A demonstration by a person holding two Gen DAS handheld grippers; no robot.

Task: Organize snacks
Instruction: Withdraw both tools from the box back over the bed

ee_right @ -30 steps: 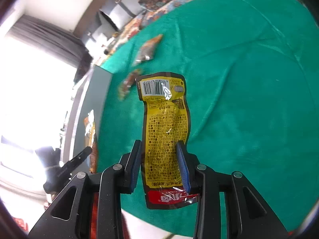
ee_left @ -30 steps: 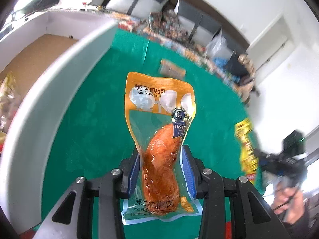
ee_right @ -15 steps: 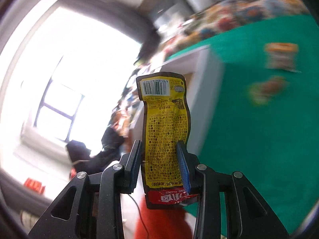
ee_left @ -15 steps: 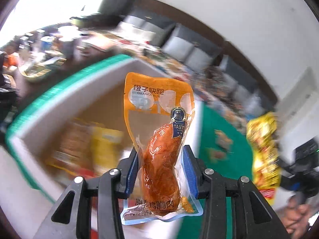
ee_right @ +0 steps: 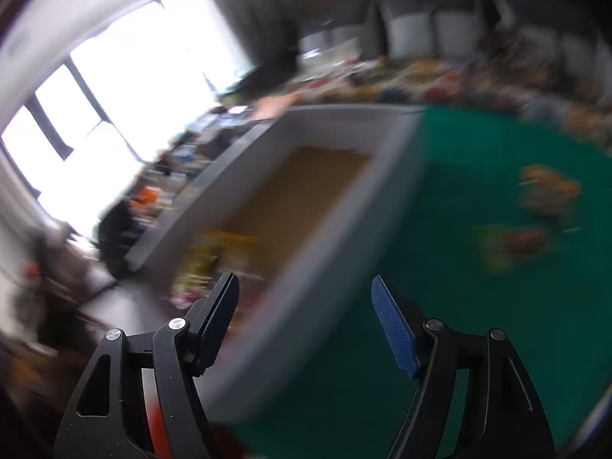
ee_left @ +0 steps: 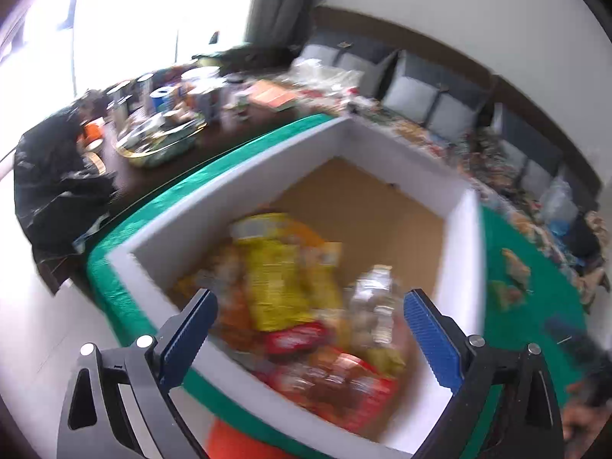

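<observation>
My left gripper [ee_left: 310,298] hangs over a white box [ee_left: 463,267] with a brown cardboard floor; its jaws are opening wide and nothing is between them. Inside the box lies a blurred pile of snacks: a yellow pouch with a red end [ee_left: 275,279], orange packets [ee_left: 229,313], a silvery packet [ee_left: 373,302] and a red packet [ee_left: 336,382]. My right gripper [ee_right: 304,281] is above the box's near wall [ee_right: 344,248], jaws opening and empty. This view is heavily blurred. Two small snack packets [ee_right: 550,187] [ee_right: 512,244] lie on the green cloth [ee_right: 459,325].
The box stands at the left end of the green-covered table [ee_left: 535,325]. Beyond it, a dark side table [ee_left: 172,114] carries cans, cups and a bowl, with a black bundle [ee_left: 57,183] at the left. Cushioned seats [ee_left: 420,84] and more snack heaps line the far wall.
Both grippers swung from the green cloth to the white box and opened. The orange chicken pouch left the left jaws; the yellow pouch left the right jaws.
</observation>
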